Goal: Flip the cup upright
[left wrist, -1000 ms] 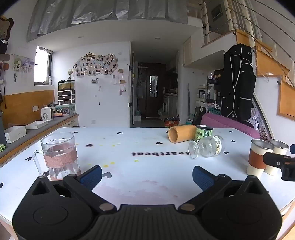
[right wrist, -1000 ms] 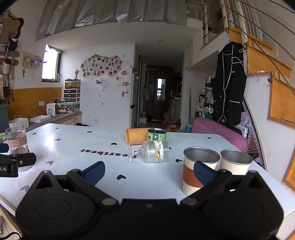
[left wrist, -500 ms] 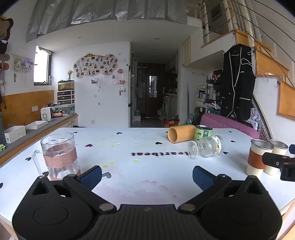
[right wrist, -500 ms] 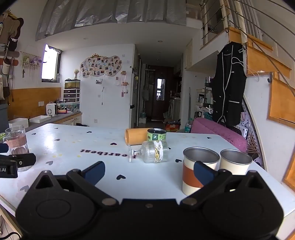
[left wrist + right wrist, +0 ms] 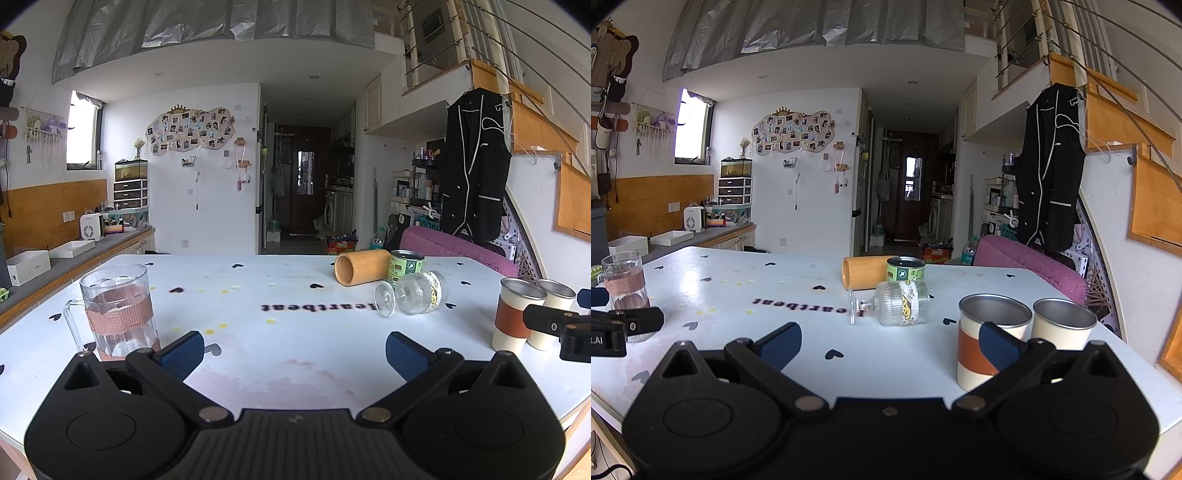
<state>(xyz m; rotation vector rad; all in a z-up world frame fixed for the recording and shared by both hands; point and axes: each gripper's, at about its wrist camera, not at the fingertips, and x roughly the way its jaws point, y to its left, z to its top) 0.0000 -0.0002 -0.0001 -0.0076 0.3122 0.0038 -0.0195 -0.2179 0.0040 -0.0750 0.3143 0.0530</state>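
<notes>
Left gripper [image 5: 294,349] and right gripper [image 5: 889,341] low over worktop [image 5: 295,343], level, jaws spread (both empty); stemmed glass cup [image 5: 894,304] on its side ahead.

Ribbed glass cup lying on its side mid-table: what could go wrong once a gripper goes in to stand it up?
1. The ribbed glass cup is round and on its side, so a nudge may roll it.
2. The green can and bamboo tube lie close behind; a push could knock them.
3. The right gripper, open, sits beside the banded metal cup; swinging across may tip it.
</notes>
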